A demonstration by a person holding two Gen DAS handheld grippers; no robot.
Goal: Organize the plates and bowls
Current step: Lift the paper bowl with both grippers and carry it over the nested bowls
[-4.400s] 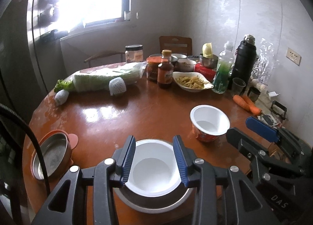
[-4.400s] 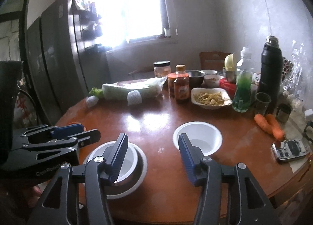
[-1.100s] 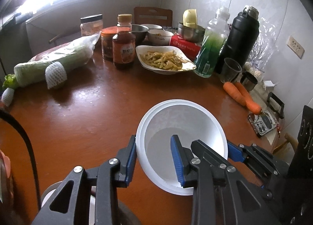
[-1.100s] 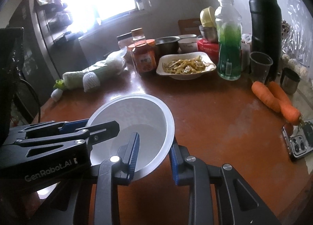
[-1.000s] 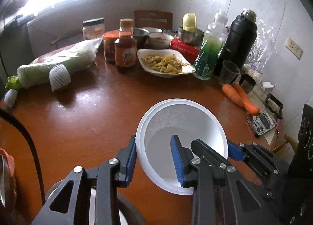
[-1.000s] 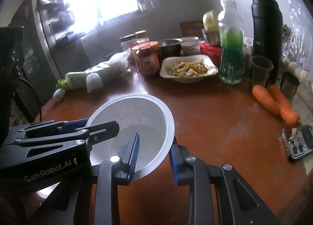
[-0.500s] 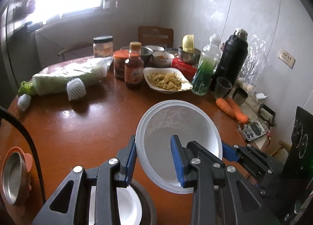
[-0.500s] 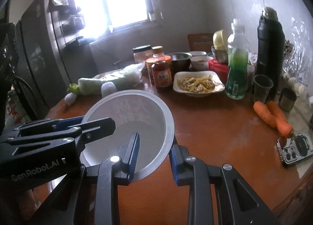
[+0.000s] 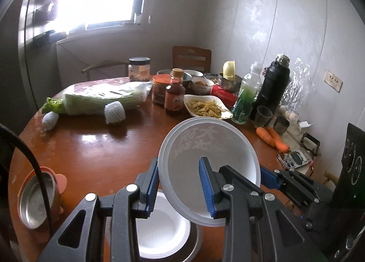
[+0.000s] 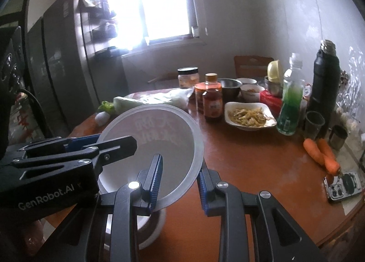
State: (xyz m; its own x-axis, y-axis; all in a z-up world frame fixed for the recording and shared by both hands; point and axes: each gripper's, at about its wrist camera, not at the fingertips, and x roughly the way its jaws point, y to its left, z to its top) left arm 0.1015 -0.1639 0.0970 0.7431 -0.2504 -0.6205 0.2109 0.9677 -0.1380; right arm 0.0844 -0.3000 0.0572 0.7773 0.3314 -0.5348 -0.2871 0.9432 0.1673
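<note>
- Left gripper (image 9: 180,184) clamped on the rim of a tilted white bowl (image 9: 209,161), held in the air.
- Right gripper (image 9: 271,180) gripping the same bowl's opposite rim.
- Beneath, a second white bowl (image 9: 159,232) nested inside a steel bowl (image 9: 196,241) on the table (image 9: 98,148).

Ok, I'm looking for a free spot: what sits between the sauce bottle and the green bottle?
A white dish of food fills the gap between sauce bottle and green bottle; both wrist views show it.

A home dining kitchen. A round wooden table (image 9: 95,148) holds a napa cabbage (image 9: 100,100), sauce bottle (image 9: 174,97), plate of food (image 9: 206,108) and carrots (image 9: 271,138). A tall refrigerator (image 10: 68,61) stands beside the window (image 10: 159,4).
</note>
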